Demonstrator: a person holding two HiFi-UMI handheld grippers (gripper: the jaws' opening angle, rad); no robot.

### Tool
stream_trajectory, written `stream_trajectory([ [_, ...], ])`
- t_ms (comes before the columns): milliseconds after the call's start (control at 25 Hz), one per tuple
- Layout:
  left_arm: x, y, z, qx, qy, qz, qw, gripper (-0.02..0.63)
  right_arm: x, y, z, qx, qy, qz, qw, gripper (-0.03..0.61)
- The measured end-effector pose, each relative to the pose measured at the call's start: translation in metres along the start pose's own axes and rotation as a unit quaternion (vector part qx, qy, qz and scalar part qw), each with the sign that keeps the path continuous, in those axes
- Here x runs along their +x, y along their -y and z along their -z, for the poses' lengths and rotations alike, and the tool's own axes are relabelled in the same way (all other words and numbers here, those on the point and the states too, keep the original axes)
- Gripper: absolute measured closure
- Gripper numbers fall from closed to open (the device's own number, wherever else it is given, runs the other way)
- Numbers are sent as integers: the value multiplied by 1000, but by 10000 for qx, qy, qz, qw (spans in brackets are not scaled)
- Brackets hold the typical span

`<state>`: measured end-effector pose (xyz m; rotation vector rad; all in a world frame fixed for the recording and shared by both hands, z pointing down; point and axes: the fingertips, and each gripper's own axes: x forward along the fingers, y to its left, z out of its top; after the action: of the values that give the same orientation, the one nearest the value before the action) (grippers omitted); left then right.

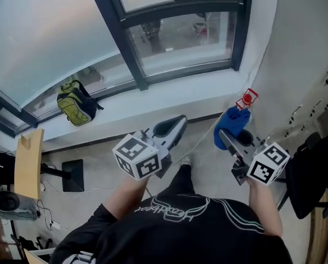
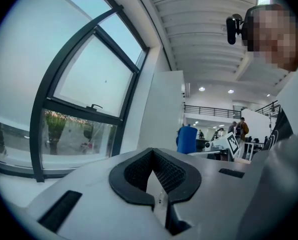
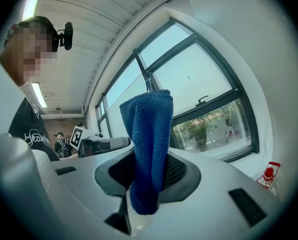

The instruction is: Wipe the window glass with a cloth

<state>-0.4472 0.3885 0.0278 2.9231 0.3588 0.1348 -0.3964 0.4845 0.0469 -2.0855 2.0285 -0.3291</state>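
Soft daylight pours from the window (image 3: 204,84) ahead of the right hand-held gripper (image 3: 148,176); both gripper views bow and darken at their edges

Wore a black shirt (image 1: 192,231) with white line print. Had pale grey left gripper (image 1: 172,126) and right gripper (image 1: 228,138), black mesh lining the jaws, black-and-white marker cubes (image 1: 136,156) behind them.

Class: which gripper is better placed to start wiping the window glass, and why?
Likely right: the right gripper is shut on the folded blue terry cloth; the left gripper is shut and empty.
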Motion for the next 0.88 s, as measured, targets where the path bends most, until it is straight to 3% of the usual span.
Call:
stream_trajectory([
  [280,77,-210,-26,-299,-22,-467,9985,611,184,111,-26,-31,-261,-237,9994,485],
  [520,133,-378,-63,-30,-1,-931,9957,611,353,202,-55,40,-383,-435,9983,485],
  [720,140,-473,-82,-41,156,-1328,9910,611,443,234,-61,-33,-572,-561,9968,485],
  [880,140,-511,-83,-131,208,-1558,9875,611,478,243,-58,-66,-693,-704,9951,485],
])
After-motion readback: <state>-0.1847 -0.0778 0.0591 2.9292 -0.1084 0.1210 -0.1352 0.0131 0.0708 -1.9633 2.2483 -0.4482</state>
